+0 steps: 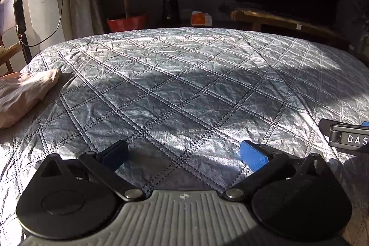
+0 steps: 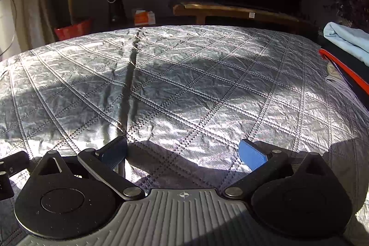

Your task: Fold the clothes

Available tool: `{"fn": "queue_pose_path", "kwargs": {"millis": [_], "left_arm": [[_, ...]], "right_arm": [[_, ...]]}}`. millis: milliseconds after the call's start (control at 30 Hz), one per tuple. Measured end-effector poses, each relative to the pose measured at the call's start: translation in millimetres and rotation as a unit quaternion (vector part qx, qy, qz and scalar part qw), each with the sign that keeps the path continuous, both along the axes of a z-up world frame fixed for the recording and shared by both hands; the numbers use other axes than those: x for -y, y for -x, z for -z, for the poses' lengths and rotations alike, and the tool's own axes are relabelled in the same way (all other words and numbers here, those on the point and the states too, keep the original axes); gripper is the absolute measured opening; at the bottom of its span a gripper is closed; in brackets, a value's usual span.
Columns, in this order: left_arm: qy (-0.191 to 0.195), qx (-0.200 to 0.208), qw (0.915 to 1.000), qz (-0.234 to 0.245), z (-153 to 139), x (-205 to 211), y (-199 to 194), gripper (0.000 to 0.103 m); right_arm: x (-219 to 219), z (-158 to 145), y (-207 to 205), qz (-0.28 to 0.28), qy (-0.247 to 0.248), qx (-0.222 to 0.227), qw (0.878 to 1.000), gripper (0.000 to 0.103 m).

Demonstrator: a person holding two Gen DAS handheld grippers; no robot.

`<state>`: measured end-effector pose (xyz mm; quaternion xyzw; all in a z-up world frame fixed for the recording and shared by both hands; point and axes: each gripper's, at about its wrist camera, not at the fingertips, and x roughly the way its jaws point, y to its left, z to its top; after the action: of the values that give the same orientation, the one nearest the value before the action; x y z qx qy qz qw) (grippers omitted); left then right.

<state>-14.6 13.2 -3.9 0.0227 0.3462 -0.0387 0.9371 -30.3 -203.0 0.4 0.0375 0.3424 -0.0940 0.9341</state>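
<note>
Hovering side by side over the grey quilted bedspread with diamond stitching (image 1: 184, 89), both tools are empty. The left gripper (image 1: 185, 155) has its blue-padded fingers spread wide with only quilt between them, and the right gripper (image 2: 183, 153) shows the same wide gap with nothing in it. This looks like the moment between garments: no piece is laid out on the quilt for folding.

The clothes lie at the edges. A crumpled pale pink garment (image 1: 23, 96) rests at the left edge of the left wrist view, and a folded light blue cloth (image 2: 348, 40) sits on a dark item with a red zip trim (image 2: 346, 70) at the right edge of the right wrist view.

The next move probably calls for reaching to one of these, pinching an edge and spreading it flat mid-quilt.

Readable writing is scarce: white letters "DAS" (image 1: 357, 139) on the neighbouring tool's body at the right edge of the left wrist view, cut off by the frame.
</note>
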Motion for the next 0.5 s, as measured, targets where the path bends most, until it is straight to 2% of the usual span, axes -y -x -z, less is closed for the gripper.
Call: {"fn": "queue_pose_path", "kwargs": {"millis": [500], "left_arm": [[0.0,0.001,1.0,0.0,-0.2,1.8,0.7,0.103]], "right_arm": [[-0.4,0.6,-3.0,0.002,0.0,0.0,1.0,0.103]]}}
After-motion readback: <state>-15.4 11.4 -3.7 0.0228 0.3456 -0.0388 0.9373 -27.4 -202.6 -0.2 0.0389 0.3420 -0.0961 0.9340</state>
